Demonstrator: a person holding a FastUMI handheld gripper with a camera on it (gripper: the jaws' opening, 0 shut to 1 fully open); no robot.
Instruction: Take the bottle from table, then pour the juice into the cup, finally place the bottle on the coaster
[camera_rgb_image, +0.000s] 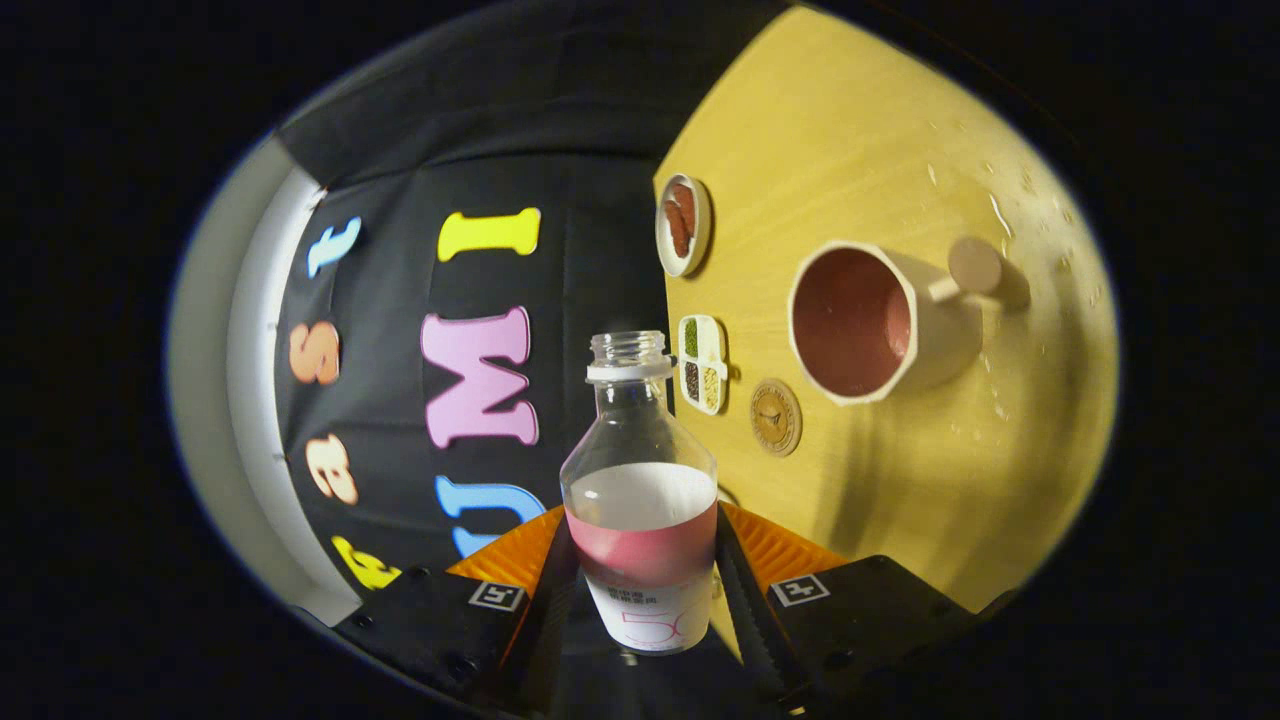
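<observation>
Claw (645, 590): pinching the bottle (641, 480) from both sides
Bottle: uncapped, pink juice low inside
Cup (872, 322): on the table (860, 130), pink liquid inside
Coaster (776, 417): just beside the cup

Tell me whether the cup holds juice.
Yes: the cup shows pink liquid inside. The gripper grips the uncapped bottle.

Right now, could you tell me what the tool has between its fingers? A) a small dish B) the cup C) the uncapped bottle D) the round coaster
C: the tool is shut on the uncapped bottle, pink juice inside, while the cup and coaster sit on the table beyond.
</observation>
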